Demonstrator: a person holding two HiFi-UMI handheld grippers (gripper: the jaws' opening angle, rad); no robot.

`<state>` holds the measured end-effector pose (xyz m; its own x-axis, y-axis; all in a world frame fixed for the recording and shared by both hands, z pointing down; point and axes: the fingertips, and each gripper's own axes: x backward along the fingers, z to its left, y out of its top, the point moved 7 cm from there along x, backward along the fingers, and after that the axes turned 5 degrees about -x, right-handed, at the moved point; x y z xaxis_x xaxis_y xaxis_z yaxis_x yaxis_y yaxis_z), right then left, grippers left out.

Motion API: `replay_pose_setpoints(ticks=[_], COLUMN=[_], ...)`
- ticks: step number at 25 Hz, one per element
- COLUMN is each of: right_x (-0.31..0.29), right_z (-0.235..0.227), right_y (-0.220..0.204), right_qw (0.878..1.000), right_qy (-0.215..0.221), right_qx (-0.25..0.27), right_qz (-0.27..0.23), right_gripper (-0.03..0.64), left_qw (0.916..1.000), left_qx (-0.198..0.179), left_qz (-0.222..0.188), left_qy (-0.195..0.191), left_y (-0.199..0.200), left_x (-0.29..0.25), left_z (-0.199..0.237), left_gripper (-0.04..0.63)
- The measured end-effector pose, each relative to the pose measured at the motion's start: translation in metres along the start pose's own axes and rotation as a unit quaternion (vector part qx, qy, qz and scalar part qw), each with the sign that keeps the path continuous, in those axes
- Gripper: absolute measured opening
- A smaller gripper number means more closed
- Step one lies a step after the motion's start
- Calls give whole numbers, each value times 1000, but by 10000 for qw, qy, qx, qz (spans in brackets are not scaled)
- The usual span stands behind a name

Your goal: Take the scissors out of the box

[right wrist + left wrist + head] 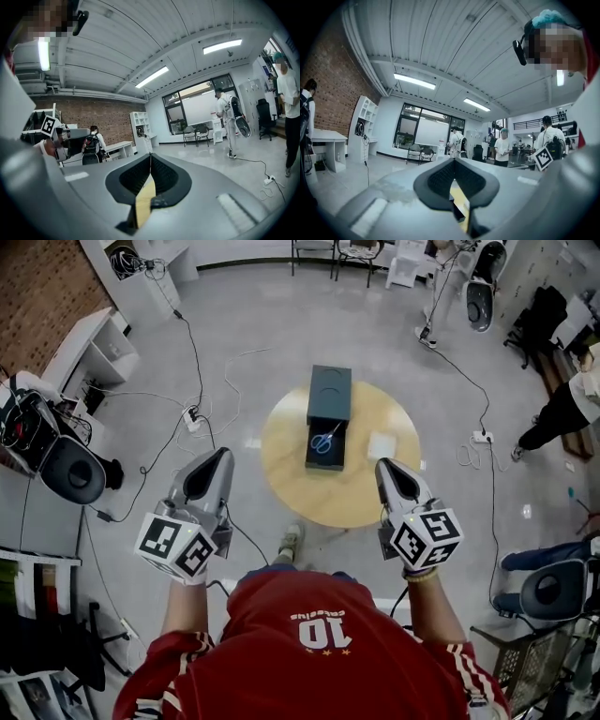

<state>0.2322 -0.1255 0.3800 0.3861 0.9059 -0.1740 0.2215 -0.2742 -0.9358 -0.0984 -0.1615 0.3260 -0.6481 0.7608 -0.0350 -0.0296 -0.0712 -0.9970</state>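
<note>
A dark grey box (329, 395) stands on the round wooden table (286, 451), its drawer pulled out toward me. Blue-handled scissors (324, 441) lie in the open drawer. My left gripper (223, 456) is held off the table's left near edge, jaws shut with nothing between them. My right gripper (384, 466) hovers over the table's right near edge, also shut and empty. In the left gripper view the left gripper (453, 160) points level across the room, with a strip of tabletop showing below its pads. The right gripper view shows the right gripper (150, 155) tipped slightly down, pads together.
A white card (382, 444) lies on the table right of the box. Cables and a power strip (194, 420) trail over the floor at left. A seated person (561, 409) is at right, an office chair (553, 592) lower right, and desks and equipment (56, 456) at left.
</note>
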Motion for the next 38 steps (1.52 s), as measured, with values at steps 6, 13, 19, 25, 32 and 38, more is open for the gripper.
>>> replay_pose_setpoints(ticks=[6, 13, 19, 25, 32, 38], right_x=[-24, -39, -51, -73, -111, -149], right_z=[-7, -7, -15, -20, -40, -58], right_y=[9, 21, 19, 2, -32, -67], right_qw=[9998, 9994, 9998, 9994, 9949, 9868], right_qy=[-67, -117, -139, -218, -342, -451], right_qx=[139, 156, 23, -220, -731, -1132], right_qz=[-114, -289, -148, 142, 605, 1063], right_gripper=[9, 74, 109, 109, 109, 109], left_qw=[9999, 9998, 9996, 9992, 9992, 9990], left_qx=[55, -107, -179, -223, -272, -258], left_qz=[-20, 36, 36, 85, 109, 71], left_qy=[-103, -139, -198, -314, -282, -357], left_y=[-2, 2, 0, -10, -22, -29], left_x=[-26, -42, -60, -75, -90, -108], left_z=[19, 31, 31, 33, 46, 57], left_gripper=[3, 3, 3, 3, 3, 3])
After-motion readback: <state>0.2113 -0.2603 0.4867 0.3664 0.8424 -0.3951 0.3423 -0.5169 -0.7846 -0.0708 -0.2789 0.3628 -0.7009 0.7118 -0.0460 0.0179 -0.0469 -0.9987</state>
